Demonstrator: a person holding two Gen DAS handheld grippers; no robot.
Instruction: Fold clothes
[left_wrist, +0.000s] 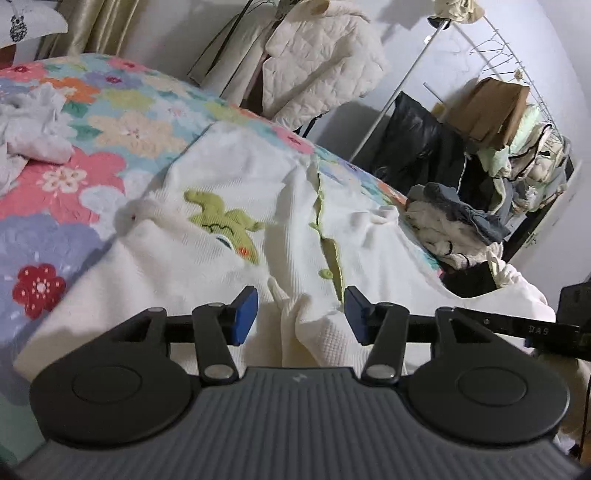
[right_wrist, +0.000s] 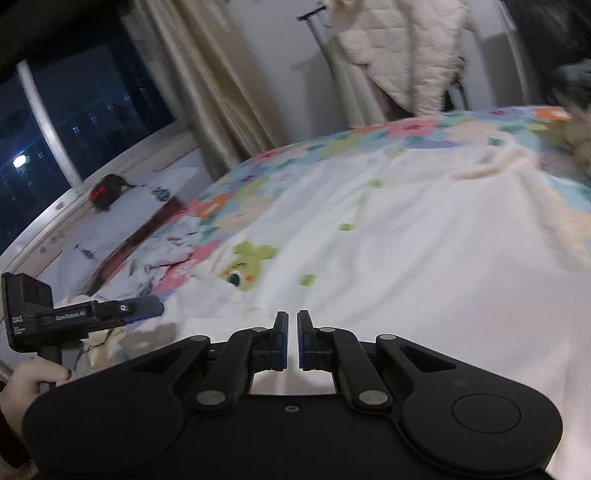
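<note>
Cardigan (left_wrist: 229, 177), white knit with a green crocodile patch (left_wrist: 225, 225) and green buttons (left_wrist: 327, 273), was lying spread front-up on the floral bedspread (left_wrist: 74, 177), not folded yet as far as I could tell. The front placket was gaping a bit and the hem near the cameras was bunched into a ridge.

Left gripper (left_wrist: 301, 314) was spread wide, hovering right over that bunched bit of hem with nothing pinched. Right gripper (right_wrist: 292, 339) had its blue pads nearly together with only a sliver of gap; the view was smeared with motion, so I honestly couldn't tell if any fabric was caught in there.

My take on doing this step well: flatten that ridge first, then grab the hem edge cleanly on both sides, one layer stack only, not a random wad. Keep both grips level so the fold comes over square, and watch the placket doesn't flop open. The other clothes heap (left_wrist: 454, 229) at the bed edge was close, so keep clear of it.
</note>
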